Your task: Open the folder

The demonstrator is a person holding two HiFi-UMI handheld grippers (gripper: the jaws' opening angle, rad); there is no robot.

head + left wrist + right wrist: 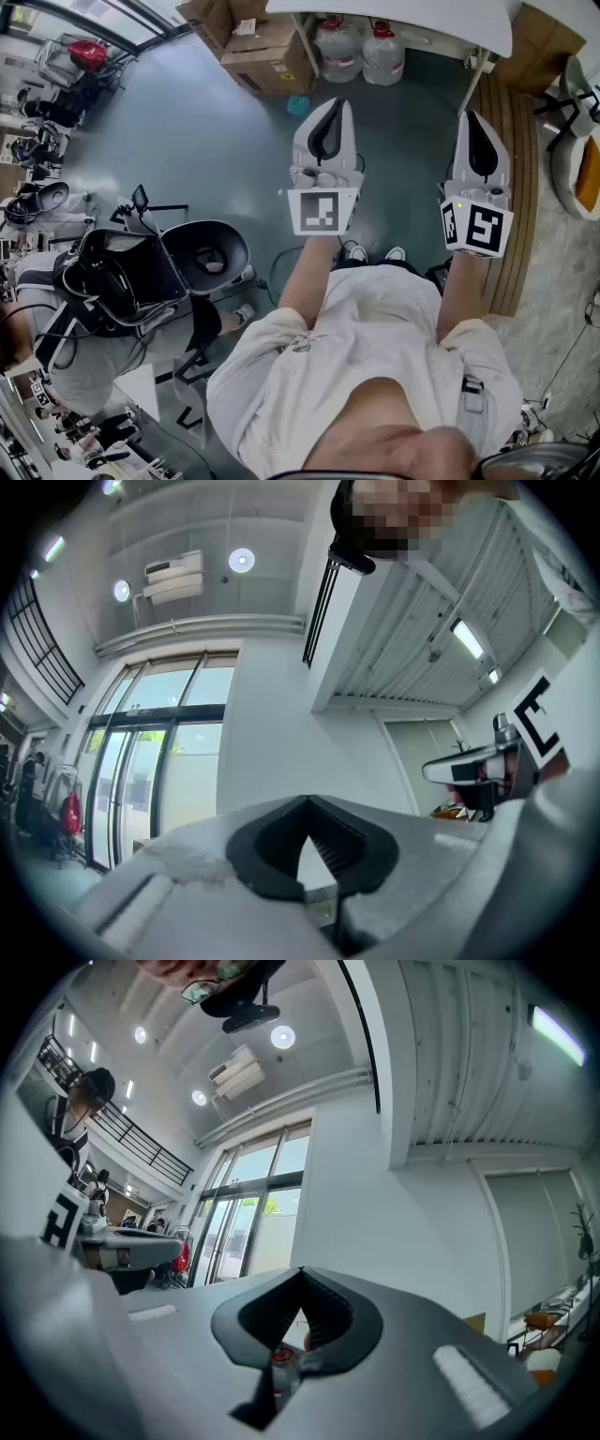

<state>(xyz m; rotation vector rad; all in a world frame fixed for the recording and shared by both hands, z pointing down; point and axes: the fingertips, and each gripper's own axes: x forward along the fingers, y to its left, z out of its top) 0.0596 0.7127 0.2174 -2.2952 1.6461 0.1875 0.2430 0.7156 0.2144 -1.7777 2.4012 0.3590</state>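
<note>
Folder sight there is none: no view shows it, so its place cannot be told. Only the front edge of the white desk shows in the head view; its top is cut off, and the folder may lie up there. Two water jugs stand under the desk, with cardboard boxes just left of it. The left claw and the right claw hang short of the desk over the floor. Each has its jaws together on nothing, and both gripper views show only wall and ceiling. A folder is likely light, its cover thin, bendy and perhaps slick. The free edge opposite the spine seems the place to pinch and lift.
</note>
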